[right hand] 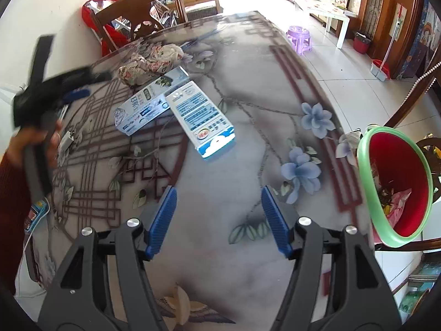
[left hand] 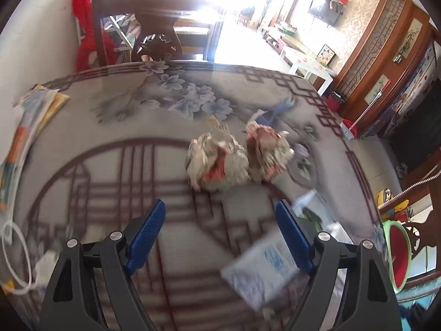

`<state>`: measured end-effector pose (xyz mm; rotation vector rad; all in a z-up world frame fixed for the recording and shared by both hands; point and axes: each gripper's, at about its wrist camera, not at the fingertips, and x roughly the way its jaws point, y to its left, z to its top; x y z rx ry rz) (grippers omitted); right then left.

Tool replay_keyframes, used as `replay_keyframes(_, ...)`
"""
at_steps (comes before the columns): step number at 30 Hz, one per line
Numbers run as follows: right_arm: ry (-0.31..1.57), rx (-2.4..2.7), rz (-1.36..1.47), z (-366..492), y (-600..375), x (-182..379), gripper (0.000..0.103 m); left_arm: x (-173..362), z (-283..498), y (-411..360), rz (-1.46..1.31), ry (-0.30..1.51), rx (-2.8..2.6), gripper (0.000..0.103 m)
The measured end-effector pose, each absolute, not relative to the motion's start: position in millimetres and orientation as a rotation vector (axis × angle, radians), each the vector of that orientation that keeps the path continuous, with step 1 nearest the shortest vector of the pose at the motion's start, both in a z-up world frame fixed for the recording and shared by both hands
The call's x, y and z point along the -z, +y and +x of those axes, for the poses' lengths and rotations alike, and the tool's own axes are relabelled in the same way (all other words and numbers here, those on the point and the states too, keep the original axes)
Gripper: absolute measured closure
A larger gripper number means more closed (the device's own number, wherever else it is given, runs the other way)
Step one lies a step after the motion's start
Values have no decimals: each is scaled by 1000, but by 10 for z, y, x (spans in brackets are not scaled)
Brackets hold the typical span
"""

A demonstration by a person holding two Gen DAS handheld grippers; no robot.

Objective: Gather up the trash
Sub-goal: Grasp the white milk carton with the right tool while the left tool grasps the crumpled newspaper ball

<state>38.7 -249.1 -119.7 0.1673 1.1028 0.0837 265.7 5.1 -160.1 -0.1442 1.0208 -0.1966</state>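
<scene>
Two crumpled paper balls (left hand: 217, 162) (left hand: 267, 154) lie side by side on the patterned table (left hand: 110, 127), beyond my left gripper (left hand: 220, 220), which is open and holds nothing. A blurred white-and-blue box (left hand: 261, 267) lies under its right finger. In the right wrist view my right gripper (right hand: 219, 215) is open over bare tabletop. Two flat blue-and-white boxes (right hand: 146, 104) (right hand: 204, 118) lie ahead of it, with the paper balls (right hand: 148, 60) further back. The left gripper (right hand: 80, 85) shows blurred at the left, held by a hand. A red bin with a green rim (right hand: 397, 182) stands off the table's right edge and has scraps inside.
A wooden chair (right hand: 143, 8) with a red bag (right hand: 110, 35) stands at the table's far end. Booklets (left hand: 35, 110) and a white cable (left hand: 16, 253) lie along the left edge by the wall. A purple stool (right hand: 299, 38) is on the tiled floor.
</scene>
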Motion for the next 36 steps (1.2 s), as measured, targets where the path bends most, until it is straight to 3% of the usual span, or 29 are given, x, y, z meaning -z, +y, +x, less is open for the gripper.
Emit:
replay_keyframes(4,1132,-60,156,473,-2461,1246,41,1763,3059,35,-214,1042,214,26)
replay_keyframes(5,1137,-53,157,502,-2468,1258,41,1798,3112,42,-238,1048,215,30)
replay_keyframes(6,1140,-48,157,537,-2479,1268,41,1855,3159,43,-260,1059,216,46)
replay_keyframes(7,1142,-42,157,582,-2489,1274,41,1926,3202,54,-278,1077,215,51)
replay_keyframes(11,1139,-55,132,823,-2460,1278,41,1935,3137,113,-314,1045,237,60)
replay_keyframes(22,1144,-199,-15,1592,-2072,1426,36,1673,1860,664,-401,930,60,59)
replay_keyframes(28,1141,-246,-136,1634,-1837,1541,31,1845,1219,802,-430,1045,11,59)
replay_keyframes(36,1131,-216,-156,1718,-1829,1521,31,1966,1100,826,-414,1077,2,57)
